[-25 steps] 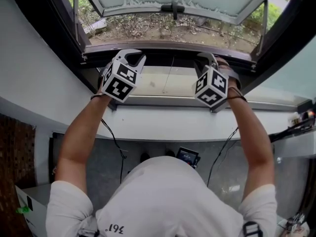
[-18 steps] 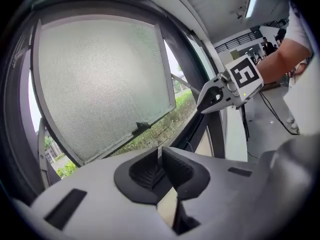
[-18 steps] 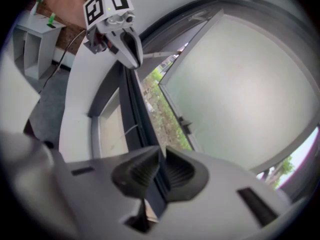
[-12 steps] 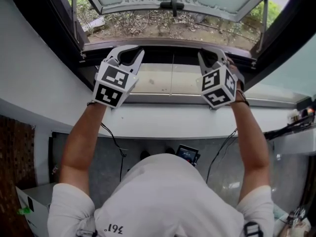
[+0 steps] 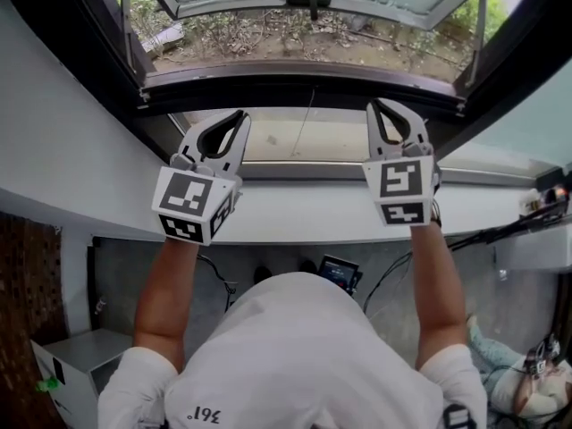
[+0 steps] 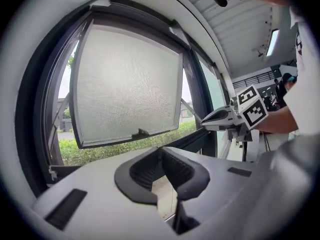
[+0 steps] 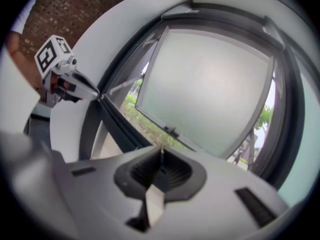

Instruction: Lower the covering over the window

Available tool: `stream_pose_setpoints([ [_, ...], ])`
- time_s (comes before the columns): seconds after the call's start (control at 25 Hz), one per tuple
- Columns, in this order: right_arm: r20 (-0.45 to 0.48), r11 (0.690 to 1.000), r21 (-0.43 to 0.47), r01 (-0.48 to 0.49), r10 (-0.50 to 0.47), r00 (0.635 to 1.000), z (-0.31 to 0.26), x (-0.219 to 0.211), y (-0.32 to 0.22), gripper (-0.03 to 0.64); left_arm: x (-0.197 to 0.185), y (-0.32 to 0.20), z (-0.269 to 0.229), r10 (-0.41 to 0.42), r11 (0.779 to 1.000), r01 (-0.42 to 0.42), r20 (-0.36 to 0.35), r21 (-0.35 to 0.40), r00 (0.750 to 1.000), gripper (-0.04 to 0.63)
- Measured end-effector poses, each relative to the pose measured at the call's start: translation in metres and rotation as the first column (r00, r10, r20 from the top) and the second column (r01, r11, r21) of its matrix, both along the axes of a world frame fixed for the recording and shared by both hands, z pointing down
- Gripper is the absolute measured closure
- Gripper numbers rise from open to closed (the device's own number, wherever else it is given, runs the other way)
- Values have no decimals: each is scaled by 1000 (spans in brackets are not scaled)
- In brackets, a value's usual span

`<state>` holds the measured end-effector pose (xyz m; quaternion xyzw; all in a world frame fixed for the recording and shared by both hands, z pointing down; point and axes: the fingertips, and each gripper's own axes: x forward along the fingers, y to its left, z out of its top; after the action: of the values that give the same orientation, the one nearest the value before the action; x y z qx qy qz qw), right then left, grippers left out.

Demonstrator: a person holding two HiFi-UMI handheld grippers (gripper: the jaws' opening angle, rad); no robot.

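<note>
Both grippers are raised side by side in front of the window (image 5: 295, 86), with their tips towards it. The left gripper (image 5: 239, 117) has its jaws together and nothing between them. The right gripper (image 5: 375, 105) has just been closing its jaws, which now meet tip to tip, also empty.

The covering itself shows in no view. The window opening stands bare straight ahead of both pairs of tips.

Only the head view shows both marker cubes from above, the person's bare arms behind them, and the white sill (image 5: 295, 217) under the grippers. It also shows a thin cord (image 5: 308, 119) hanging in the opening, ahead of the gap between the two grippers and touching neither.

The gripper views give what that steep downward look cuts off, which is the whole frosted sash (image 6: 130, 84). It is swung outward at its lower edge, with its handle (image 6: 142, 133) just beyond the left gripper's tips.

In the left gripper view the right gripper (image 6: 206, 121) sits off to the right, level with the tips and clear of the frame. In the right gripper view the left gripper (image 7: 95, 94) appears up to the left, in front of a brick wall (image 7: 65, 9). The sash's handle (image 7: 171, 131) lies just past the right gripper's closed tips.
</note>
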<state>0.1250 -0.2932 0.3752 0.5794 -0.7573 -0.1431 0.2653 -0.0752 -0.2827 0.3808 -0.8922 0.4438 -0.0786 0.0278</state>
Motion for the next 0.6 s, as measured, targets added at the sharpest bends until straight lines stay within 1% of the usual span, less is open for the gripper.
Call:
stream_pose_setpoints([
  [0.2, 66, 999, -23, -23, 24, 998, 15, -4, 19, 588, 1, 21, 13, 14, 1000, -14, -17, -16, 1000, 561],
  [0.28, 99, 999, -33, -37, 40, 994, 21, -5, 27, 588, 0, 28, 20, 16, 999, -17, -38, -29, 999, 561],
  [0.44, 161, 996, -60, -62, 71, 984, 34, -8, 43, 589, -8, 37, 38, 4, 996, -13, -97, -90, 995, 561],
  [0.6, 203, 993, -86, -87, 103, 974, 47, -11, 58, 592, -14, 48, 55, 12, 991, -26, -105, -134, 994, 561],
])
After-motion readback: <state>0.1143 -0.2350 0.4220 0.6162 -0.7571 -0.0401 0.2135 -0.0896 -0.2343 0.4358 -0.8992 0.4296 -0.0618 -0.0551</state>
